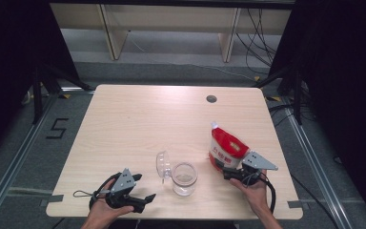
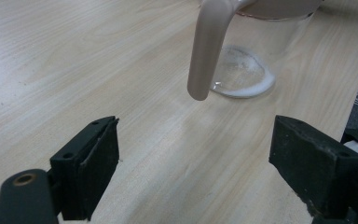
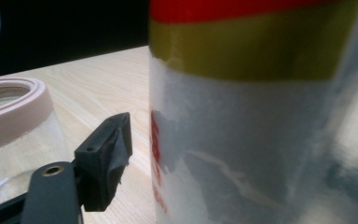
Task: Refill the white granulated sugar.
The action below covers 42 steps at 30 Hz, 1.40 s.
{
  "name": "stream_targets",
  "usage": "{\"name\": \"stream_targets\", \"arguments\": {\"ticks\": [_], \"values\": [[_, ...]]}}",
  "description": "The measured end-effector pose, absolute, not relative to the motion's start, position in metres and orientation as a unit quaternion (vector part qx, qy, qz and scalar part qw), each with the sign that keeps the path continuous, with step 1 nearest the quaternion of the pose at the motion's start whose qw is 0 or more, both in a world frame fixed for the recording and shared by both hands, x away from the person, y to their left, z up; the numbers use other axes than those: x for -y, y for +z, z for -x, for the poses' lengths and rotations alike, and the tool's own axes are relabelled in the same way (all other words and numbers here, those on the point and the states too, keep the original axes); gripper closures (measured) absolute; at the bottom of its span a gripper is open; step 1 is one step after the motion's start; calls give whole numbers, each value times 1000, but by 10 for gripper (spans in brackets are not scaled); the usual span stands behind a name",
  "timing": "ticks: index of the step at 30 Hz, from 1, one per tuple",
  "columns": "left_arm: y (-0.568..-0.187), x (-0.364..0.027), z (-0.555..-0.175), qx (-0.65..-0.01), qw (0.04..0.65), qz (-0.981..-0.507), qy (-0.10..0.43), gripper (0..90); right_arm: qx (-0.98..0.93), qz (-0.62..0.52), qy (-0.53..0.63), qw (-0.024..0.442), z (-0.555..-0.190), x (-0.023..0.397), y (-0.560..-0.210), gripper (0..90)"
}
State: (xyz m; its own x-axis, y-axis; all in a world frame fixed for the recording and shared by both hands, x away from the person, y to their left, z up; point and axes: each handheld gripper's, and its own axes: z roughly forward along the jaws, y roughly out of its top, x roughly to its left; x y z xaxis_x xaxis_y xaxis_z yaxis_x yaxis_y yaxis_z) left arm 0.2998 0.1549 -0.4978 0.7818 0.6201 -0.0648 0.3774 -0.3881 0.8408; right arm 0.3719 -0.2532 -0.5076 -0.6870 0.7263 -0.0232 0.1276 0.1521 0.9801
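Observation:
A clear glass jar (image 1: 184, 179) stands near the table's front edge, its hinged lid (image 1: 163, 164) swung open to the left. In the left gripper view the jar (image 2: 254, 56) lies just ahead, with a pale pink strap (image 2: 207, 51) hanging from its rim. My left gripper (image 1: 145, 197) rests left of the jar, its jaws wide apart (image 2: 196, 163) and nothing between them. A red and white pouch (image 1: 226, 149) stands right of the jar. My right gripper (image 1: 228, 171) is at its base. The pouch (image 3: 261, 140) sits between the jaws; the visible pad (image 3: 107, 156) stands slightly off it, and the other jaw is hidden.
The wooden table (image 1: 138, 119) has a round cable hole (image 1: 211, 98) at the back right. The jar's pink rim (image 3: 14, 107) sits close to the right gripper's left. Cables lie on the floor behind, and the front edge is close under both hands.

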Motion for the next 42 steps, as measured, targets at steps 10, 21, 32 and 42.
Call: {"name": "stream_targets", "arguments": {"ticks": [10,21,32,42], "values": [[-498,-155,-300,-297,455,-829,130,154,-710,-298,590,244,-373,252,-510,326],[-498,-155,-300,-298,455,-829,129,154,-704,-305,590,249,-375,252,-513,395],[-498,-155,-300,-300,456,-828,129,154,-707,-317,587,235,-376,254,-516,415],[-497,-154,-299,-300,453,-829,131,154,-705,-312,589,242,-377,254,-516,443]]}}
